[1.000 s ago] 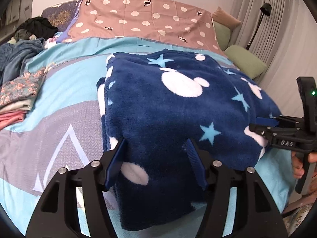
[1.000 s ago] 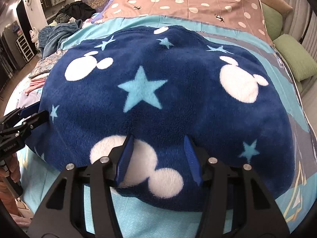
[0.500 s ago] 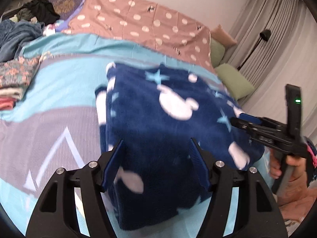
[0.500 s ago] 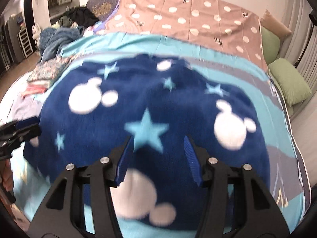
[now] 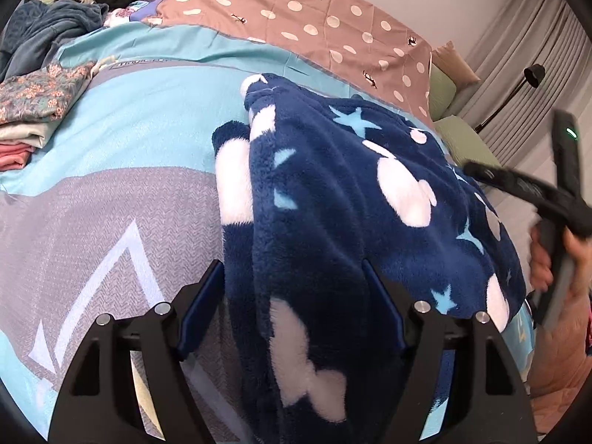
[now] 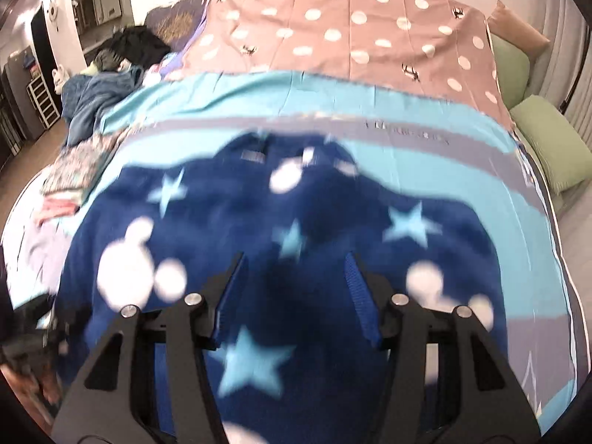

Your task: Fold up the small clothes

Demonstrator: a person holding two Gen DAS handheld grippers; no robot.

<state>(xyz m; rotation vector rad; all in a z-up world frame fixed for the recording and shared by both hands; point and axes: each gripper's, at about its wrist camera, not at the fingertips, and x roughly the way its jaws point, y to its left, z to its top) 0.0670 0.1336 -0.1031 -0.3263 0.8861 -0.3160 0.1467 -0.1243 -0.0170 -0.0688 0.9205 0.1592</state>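
A navy fleece garment (image 5: 333, 199) with white mouse heads and light blue stars lies folded on the blue and grey bed cover (image 5: 140, 118). It also fills the right wrist view (image 6: 296, 229), blurred. My left gripper (image 5: 294, 281) is open, its jaws standing over the garment's near left edge, holding nothing. My right gripper (image 6: 294, 273) is open above the garment's near edge. It shows in the left wrist view (image 5: 525, 188) at the right, blurred, raised above the cloth.
A stack of folded clothes (image 5: 33, 111) sits at the left of the bed. A heap of dark clothes (image 5: 55, 26) lies behind it. A pink dotted sheet (image 5: 314, 14) covers the far side. Green pillows (image 6: 547, 140) and a floor lamp (image 5: 532, 74) are at the right.
Both grippers have pulled back and lifted away from the garment. The right gripper, which sat at the garment's right corner, is now raised clear of it. The garment stays folded.
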